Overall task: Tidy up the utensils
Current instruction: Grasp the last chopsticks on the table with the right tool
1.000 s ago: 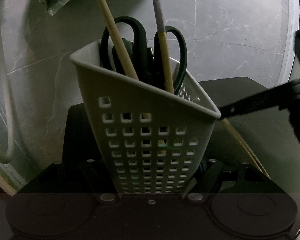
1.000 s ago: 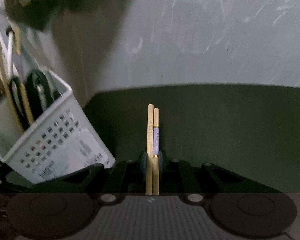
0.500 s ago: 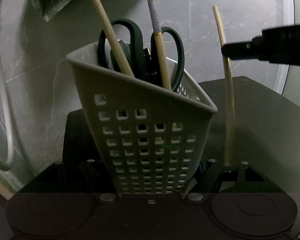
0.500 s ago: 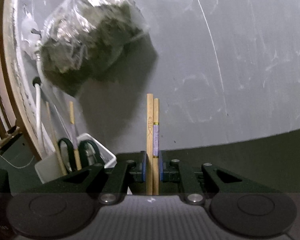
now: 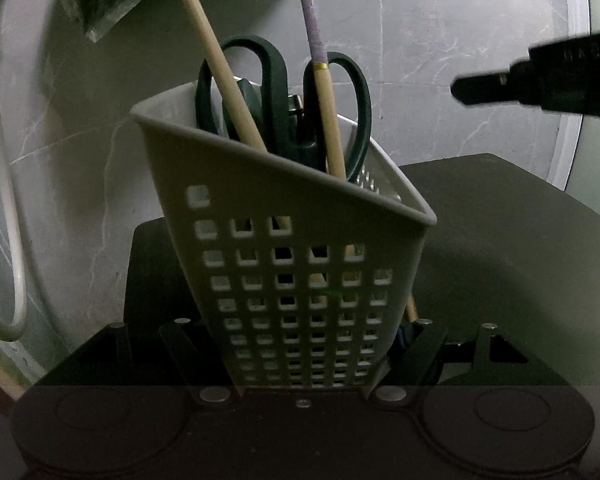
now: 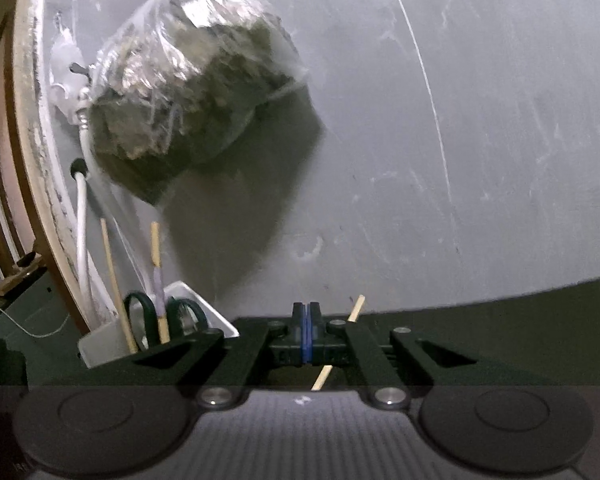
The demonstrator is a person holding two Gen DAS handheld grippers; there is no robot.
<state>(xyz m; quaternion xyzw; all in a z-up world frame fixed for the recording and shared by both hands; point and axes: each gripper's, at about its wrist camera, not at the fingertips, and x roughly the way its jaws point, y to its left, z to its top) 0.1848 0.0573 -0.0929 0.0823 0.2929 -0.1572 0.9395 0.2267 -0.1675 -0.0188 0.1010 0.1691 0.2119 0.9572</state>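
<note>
White perforated basket, clamped in left gripper: two chopsticks, one pair of scissors. Right gripper fingers together, empty; a loose chopstick shows below it, a hanging plastic bag behind.

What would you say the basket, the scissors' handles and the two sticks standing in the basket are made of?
The basket looks like moulded matte plastic, pale grey, with a grid of square holes. The scissors' handles look like dark green plastic with a smooth, slightly glossy surface. The two sticks look like pale wood or bamboo; one carries a purple wrap and thin gold bands.

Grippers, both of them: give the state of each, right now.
Left gripper: shut on the white basket.
Right gripper: shut, pads pressed together, nothing between them.
</note>
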